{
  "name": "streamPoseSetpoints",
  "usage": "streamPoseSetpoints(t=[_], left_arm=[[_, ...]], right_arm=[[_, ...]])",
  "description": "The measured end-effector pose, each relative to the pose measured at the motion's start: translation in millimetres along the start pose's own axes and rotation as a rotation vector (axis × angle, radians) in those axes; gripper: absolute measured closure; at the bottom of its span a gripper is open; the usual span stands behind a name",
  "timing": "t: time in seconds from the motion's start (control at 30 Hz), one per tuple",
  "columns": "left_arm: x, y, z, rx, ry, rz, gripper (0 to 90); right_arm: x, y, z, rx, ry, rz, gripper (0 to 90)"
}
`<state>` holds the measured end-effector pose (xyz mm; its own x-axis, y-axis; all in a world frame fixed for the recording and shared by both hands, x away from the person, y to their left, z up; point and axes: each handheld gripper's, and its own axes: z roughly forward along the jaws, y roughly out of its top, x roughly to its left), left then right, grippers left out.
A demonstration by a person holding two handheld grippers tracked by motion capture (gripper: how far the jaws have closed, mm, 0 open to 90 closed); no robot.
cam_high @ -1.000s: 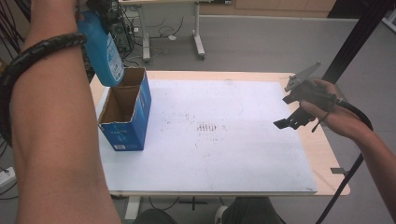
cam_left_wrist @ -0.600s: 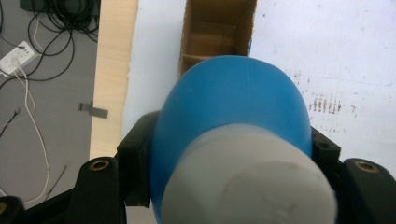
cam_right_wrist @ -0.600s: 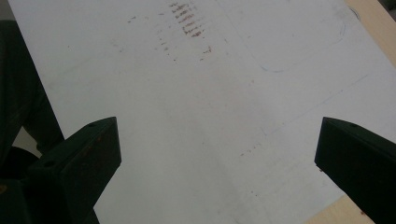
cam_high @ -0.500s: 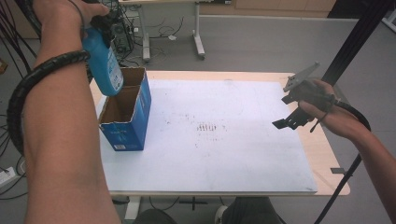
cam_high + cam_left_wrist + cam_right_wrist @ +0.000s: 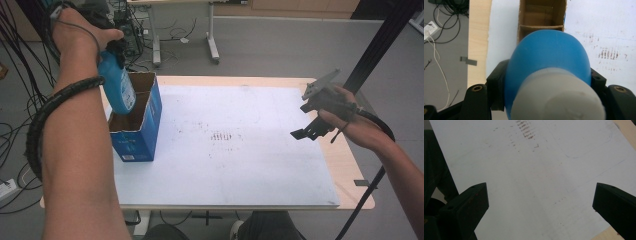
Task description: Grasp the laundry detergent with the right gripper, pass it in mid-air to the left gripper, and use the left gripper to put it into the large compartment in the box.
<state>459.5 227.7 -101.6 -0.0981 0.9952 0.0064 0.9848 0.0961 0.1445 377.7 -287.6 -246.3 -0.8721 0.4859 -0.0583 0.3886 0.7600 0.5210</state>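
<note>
Gripping the blue bottle [image 5: 549, 57] near its white cap, base pointing down, the left gripper [image 5: 107, 47] poises it directly above the open cardboard box [image 5: 137, 122] for dropping in, while beyond the box the right gripper [image 5: 540, 202] waits, jaws apart, over the white mat [image 5: 235, 150].

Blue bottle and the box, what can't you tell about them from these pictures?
- Blue bottle: in the high view the hand covers its top; in the left gripper view its own bulk hides its base.
- Cardboard box: in the high view, the bottle and forearm screen part of its inside.
- Box print: too small to read.
</note>
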Motion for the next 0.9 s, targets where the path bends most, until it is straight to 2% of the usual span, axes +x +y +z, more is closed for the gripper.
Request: streamPoseSetpoints(t=[0.53,0.9], left_arm=[[-2.8,-1.1,42.3,0.034,-0.001,0.022,36.5],[-2.7,-4.6,68.1,0.033,-0.008,0.030,36.6]], right_arm=[[-1.0,-4.9,2.4,-0.003,-0.006,0.003,0.3],[-0.9,-9.2,3.2,-0.002,-0.007,0.010,0.3]])
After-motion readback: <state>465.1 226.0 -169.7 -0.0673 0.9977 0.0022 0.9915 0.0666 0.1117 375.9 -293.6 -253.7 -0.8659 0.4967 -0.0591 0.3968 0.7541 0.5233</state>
